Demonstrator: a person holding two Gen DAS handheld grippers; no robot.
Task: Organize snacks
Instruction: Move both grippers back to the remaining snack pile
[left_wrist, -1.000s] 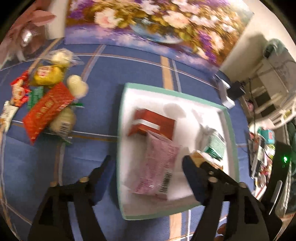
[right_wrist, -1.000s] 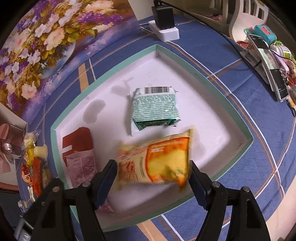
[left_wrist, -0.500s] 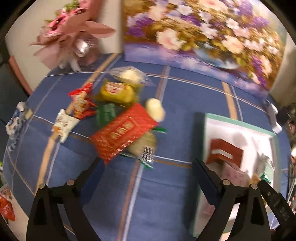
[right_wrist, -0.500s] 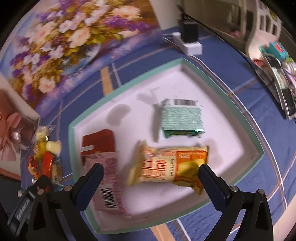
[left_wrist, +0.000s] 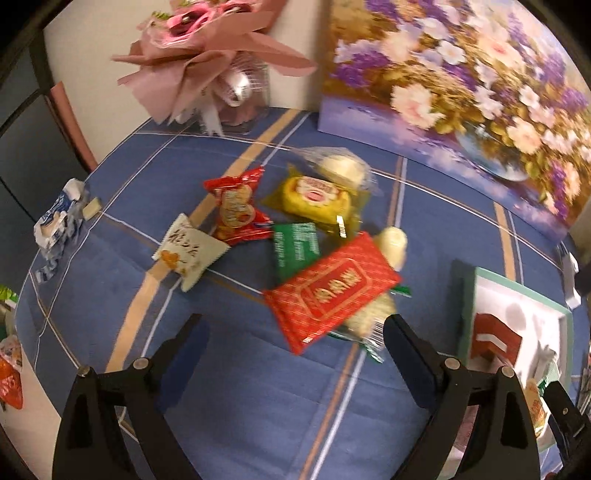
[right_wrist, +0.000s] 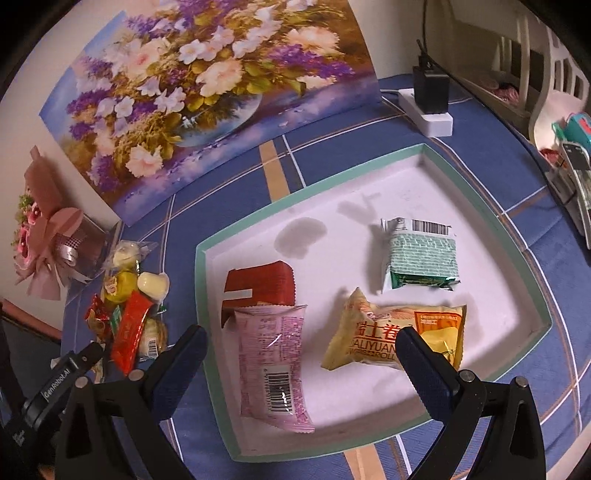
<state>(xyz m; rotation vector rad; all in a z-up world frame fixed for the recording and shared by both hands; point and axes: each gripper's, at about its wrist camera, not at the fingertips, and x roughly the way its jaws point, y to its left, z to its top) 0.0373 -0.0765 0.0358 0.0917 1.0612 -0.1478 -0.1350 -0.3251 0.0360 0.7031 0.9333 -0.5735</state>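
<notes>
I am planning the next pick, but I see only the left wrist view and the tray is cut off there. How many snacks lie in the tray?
Observer: Four lie in the tray: a red packet, a pink packet, a yellow roll packet and a green packet.
Operator: Does the right gripper hold anything?
Observer: No, the right gripper is open and empty.
Operator: Does the pink packet touch another?
Observer: Yes, its upper end overlaps the red packet.
</notes>
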